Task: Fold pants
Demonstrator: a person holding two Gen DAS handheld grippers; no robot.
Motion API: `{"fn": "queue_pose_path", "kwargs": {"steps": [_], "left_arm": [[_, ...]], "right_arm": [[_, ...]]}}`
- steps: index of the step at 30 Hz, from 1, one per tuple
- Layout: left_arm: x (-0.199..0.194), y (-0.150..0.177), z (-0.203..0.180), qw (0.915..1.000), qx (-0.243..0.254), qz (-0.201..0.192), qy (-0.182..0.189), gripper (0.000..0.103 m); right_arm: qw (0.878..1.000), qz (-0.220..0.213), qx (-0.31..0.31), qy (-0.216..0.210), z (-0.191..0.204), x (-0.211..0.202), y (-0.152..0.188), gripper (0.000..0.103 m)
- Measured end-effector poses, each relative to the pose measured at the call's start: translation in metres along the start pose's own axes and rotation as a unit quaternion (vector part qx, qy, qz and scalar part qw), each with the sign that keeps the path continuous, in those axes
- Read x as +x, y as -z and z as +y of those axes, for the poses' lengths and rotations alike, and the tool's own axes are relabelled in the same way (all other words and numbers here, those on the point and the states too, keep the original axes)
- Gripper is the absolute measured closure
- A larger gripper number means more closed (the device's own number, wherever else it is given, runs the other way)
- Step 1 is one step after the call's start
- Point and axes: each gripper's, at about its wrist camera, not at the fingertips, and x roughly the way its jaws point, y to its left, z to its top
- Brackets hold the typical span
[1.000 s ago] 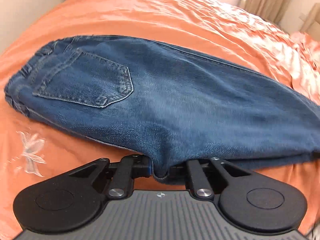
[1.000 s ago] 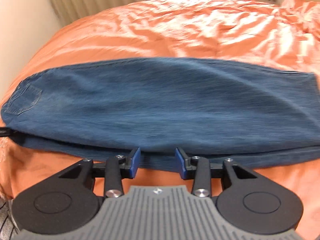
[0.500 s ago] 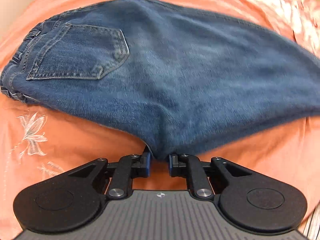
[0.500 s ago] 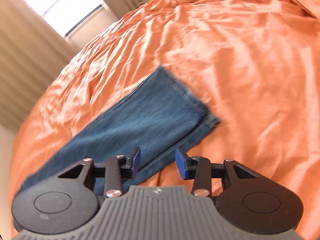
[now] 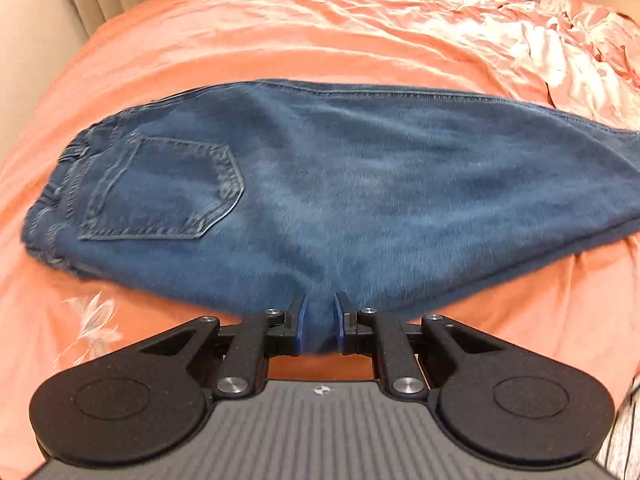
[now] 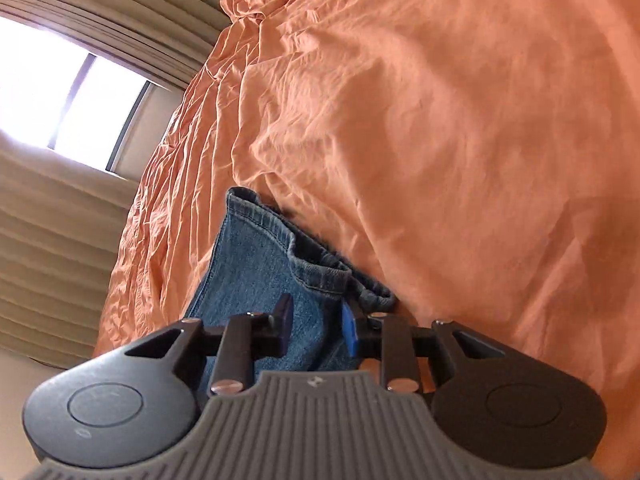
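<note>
The blue jeans [image 5: 340,184] lie folded lengthwise on the orange bedspread [image 5: 280,32], waistband and back pocket [image 5: 168,192] to the left, legs running right. My left gripper [image 5: 319,322] is shut on the jeans' near crotch edge, denim pinched between its blue pads. In the right wrist view the leg hems [image 6: 272,256] lie on the bedspread [image 6: 440,120]. My right gripper [image 6: 316,322] stands open around the hem end, one finger on each side, with the denim between the fingers.
Crumpled bedding [image 5: 580,32] is bunched at the far right of the bed. Curtains [image 6: 48,240] and a bright window [image 6: 60,92] stand beyond the bed's far side. An embroidered flower [image 5: 92,320] marks the bedspread near the left gripper.
My left gripper closed on the crotch edge and holds it. My right gripper swung from the middle of the legs to the hem end and sits over it, still open.
</note>
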Motion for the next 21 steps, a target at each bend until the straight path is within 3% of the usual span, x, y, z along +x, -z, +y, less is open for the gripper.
{"fn": "queue_pose_path", "kwargs": {"steps": [1,5,8,10,12,13,16,18,20,21], "left_arm": [[0.008,-0.003,0.0,1.0,0.001,0.003,-0.001,0.085],[0.034,0.0,-0.007,0.9976,0.031,0.051,-0.034,0.091],[0.05,0.003,-0.008,0.9939,0.051,0.084,-0.049,0.092],[0.055,0.004,-0.009,0.9919,0.062,0.095,-0.056,0.092],[0.061,0.005,-0.009,0.9867,0.075,0.114,-0.088,0.099],[0.065,0.007,-0.008,0.9839,0.086,0.119,-0.102,0.099],[0.058,0.009,-0.005,0.9853,0.096,0.108,-0.092,0.099],[0.047,0.008,-0.004,0.9862,0.102,0.099,-0.085,0.099],[0.036,0.007,-0.004,0.9894,0.096,0.086,-0.068,0.097],[0.031,0.004,-0.003,0.9912,0.09,0.079,-0.056,0.093]], "right_arm": [[1.0,0.002,-0.007,0.004,0.002,0.0,0.001,0.103],[0.999,-0.013,-0.039,-0.019,0.011,-0.024,0.002,0.103],[0.998,-0.01,-0.059,-0.004,0.012,-0.027,0.002,0.103],[0.999,0.002,-0.04,0.017,0.001,-0.019,0.003,0.103],[1.0,0.009,-0.017,0.023,-0.012,-0.01,0.004,0.103],[1.0,0.01,-0.012,0.023,-0.016,-0.007,0.005,0.103],[1.0,0.008,-0.017,0.02,-0.015,-0.008,0.008,0.103],[1.0,0.009,-0.019,0.019,-0.014,-0.016,0.008,0.096],[1.0,0.011,-0.02,0.007,-0.015,-0.023,0.01,0.058],[1.0,0.014,-0.019,-0.002,-0.016,-0.026,0.011,0.056]]}}
